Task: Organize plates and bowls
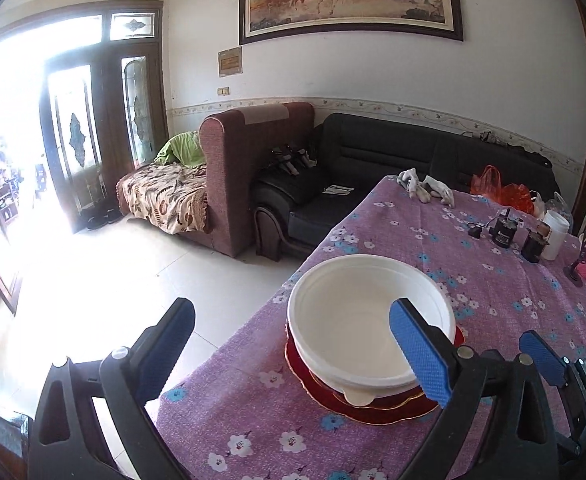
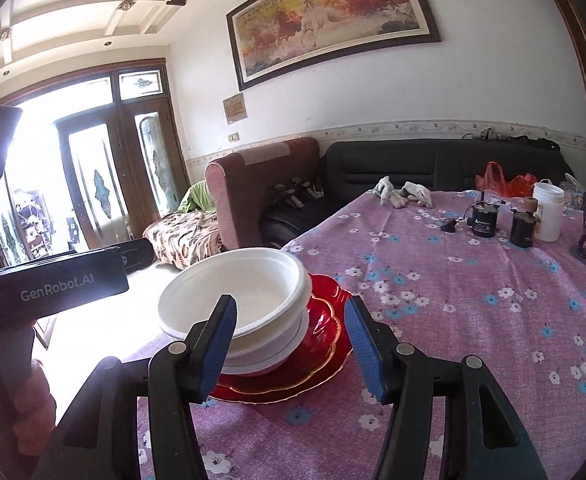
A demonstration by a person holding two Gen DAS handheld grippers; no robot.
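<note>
Two white bowls (image 2: 235, 312) nested on red plates (image 2: 317, 344) (table edge (image 1: 229, 344)), both tools spread

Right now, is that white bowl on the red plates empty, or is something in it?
Empty. The top white bowl sits upright on the red plates, and both wrist views show only its bare white inside.

The left gripper (image 1: 293, 344) fills the bottom of the left wrist view, its black arms rising from the lower corners, its blue-padded fingers (image 1: 419, 354) spread wide apart with nothing clamped between them. The right gripper (image 2: 291, 346) sits at the bottom centre of the right wrist view, jaws also parted, blue pads (image 2: 363, 344) facing each other and gripping nothing. At that view's lower left edge, the person's left hand (image 2: 33, 412) wraps a black handle.
</note>
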